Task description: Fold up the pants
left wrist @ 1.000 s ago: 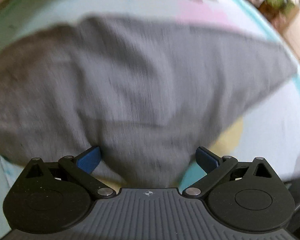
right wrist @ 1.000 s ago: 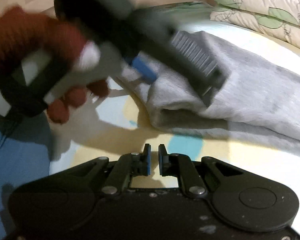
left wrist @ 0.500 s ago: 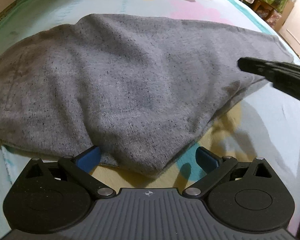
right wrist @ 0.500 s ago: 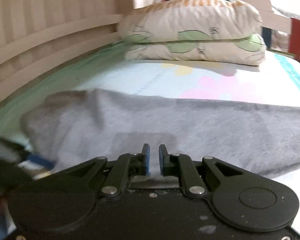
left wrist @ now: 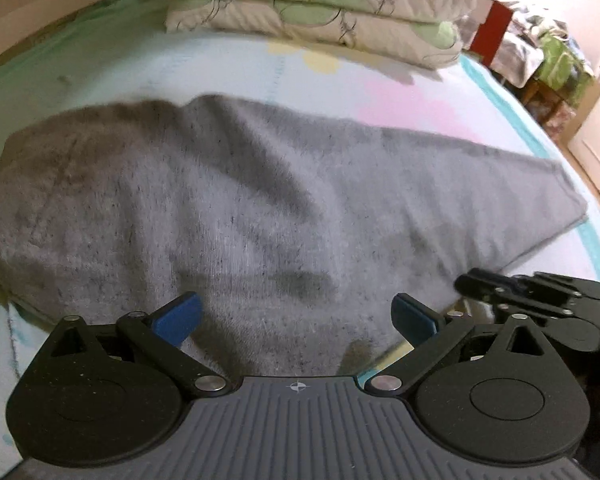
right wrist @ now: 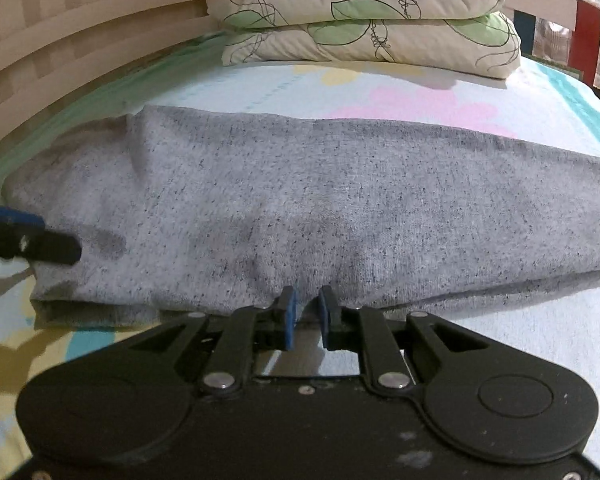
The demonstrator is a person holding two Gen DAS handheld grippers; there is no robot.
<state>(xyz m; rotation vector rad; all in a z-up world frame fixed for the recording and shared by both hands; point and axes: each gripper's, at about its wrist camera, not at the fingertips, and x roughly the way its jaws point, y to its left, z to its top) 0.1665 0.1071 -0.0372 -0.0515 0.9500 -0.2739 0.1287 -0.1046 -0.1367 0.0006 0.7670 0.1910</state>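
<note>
The grey pants (right wrist: 300,200) lie folded lengthwise across the bed (right wrist: 500,352) — one leg stacked over the other, the wide end toward the wooden bed frame (right wrist: 80,40) and the narrow end running off to the right. The left gripper (left wrist: 296,314) hovers just over the near edge of the fabric with its jaws spread wide, the blue pads (left wrist: 178,316) standing well apart and nothing between them. In the left wrist view the right gripper (left wrist: 520,292) shows at the lower right, low beside the pants' near edge.

From the right wrist view, the right gripper (right wrist: 307,314) sits right at the near fold of the cloth — jaws drawn close with only a narrow slit left, and the fabric edge reaches right up to the tips, though whether any cloth is pinched I cannot tell. The left gripper (right wrist: 28,240) pokes in from the left edge, resting against the wide end. Two leaf-print pillows (right wrist: 364,16) are stacked at the head of the bed, well apart from the pants.
</note>
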